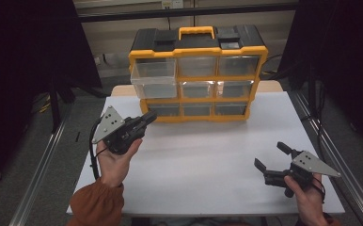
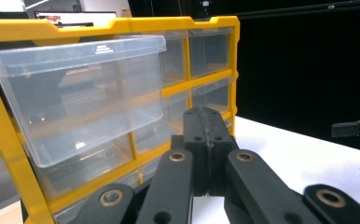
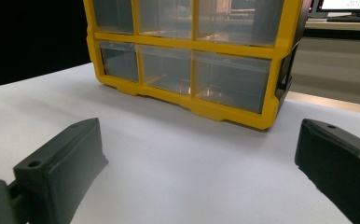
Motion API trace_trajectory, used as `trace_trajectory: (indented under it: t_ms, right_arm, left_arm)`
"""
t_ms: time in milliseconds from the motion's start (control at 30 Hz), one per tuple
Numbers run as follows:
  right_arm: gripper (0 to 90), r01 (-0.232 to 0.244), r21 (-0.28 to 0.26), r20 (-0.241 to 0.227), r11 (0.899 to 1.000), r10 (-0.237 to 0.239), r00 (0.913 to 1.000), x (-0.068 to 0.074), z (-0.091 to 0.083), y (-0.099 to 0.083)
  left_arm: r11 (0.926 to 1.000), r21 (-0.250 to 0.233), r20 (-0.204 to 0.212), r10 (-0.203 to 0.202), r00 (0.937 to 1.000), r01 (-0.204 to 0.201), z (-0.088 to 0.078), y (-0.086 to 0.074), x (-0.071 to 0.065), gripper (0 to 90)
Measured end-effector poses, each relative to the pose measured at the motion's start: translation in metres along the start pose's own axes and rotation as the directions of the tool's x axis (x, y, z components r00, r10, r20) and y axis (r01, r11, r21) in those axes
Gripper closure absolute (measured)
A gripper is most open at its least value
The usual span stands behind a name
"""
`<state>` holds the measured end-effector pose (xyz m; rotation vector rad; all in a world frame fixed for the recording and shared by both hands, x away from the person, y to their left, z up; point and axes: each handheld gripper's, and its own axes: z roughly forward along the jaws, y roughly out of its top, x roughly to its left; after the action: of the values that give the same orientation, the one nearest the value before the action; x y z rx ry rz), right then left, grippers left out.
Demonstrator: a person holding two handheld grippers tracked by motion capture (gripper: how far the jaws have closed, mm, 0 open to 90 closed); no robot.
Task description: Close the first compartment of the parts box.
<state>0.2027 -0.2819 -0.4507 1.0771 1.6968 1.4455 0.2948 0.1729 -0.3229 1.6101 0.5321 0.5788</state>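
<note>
High view: your left gripper [image 1: 147, 116] sits just in front of the organizer [image 1: 198, 70], jaws pressed together, holding nothing, tip near the bottom-left corner of the yellow frame. The top-left drawer [image 1: 154, 77] sticks out from its slot, well forward of the other clear drawers; it looks empty. The organizer stands at the far edge of the white table [image 1: 203, 160].

Your right gripper [image 1: 272, 158] rests low at the near right of the table, well apart from the organizer, jaws spread wide, empty.

Left gripper view: the left gripper [image 2: 208, 121] has its jaws shut flush against each other, nothing between them. The drawer [image 2: 82, 93] looms above and left of the tip, its front lip tilted out past the frame. The tip is below the drawer, not touching it as far as you can tell.

Right gripper view: the right gripper [image 3: 201, 163] has bare table between its open jaws, and the organizer [image 3: 192, 56] ahead with its bottom row of drawers shut.

Step in hand, as a judgement: you're working that open drawer with the left gripper, either just pulled out or about to go back in; can't tell which. Next move likely calls for raising the left tip to the drawer front. To push, keep the jaws shut and press square on the face so it slides straight. To pull more, open up and pinch the lip. The right gripper could brace the organizer if it slides.
</note>
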Motion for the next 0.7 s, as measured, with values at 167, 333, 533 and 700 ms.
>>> trace_trajectory:
  t_ms: [167, 333, 533, 700]
  right_arm:
    - [1.0, 0.002, -0.001, -0.003, 1.000, -0.002, 1.0000, 0.000, 0.000, 0.000]
    - [1.0, 0.002, 0.002, -0.007, 1.000, -0.002, 1.0000, 0.000, -0.001, 0.000]
    - [0.7, 0.002, 0.001, -0.008, 1.000, -0.002, 1.0000, 0.000, -0.001, 0.000]
    - [0.6, 0.005, 0.000, -0.011, 1.000, -0.005, 0.9999, 0.000, -0.001, 0.000]
  left_arm:
    - [1.0000, -0.007, -0.009, -0.002, 1.0000, 0.002, 0.006, 0.003, 0.002, 90.0]
    - [0.9999, -0.015, -0.021, -0.008, 0.9998, 0.007, 0.009, 0.006, 0.007, 90.0]
    - [0.9996, -0.028, -0.044, 0.002, 0.9990, -0.003, 0.013, 0.005, 0.012, 90.0]
    - [0.9995, -0.024, -0.065, -0.021, 0.9977, 0.020, 0.016, 0.000, 0.019, 90.0]
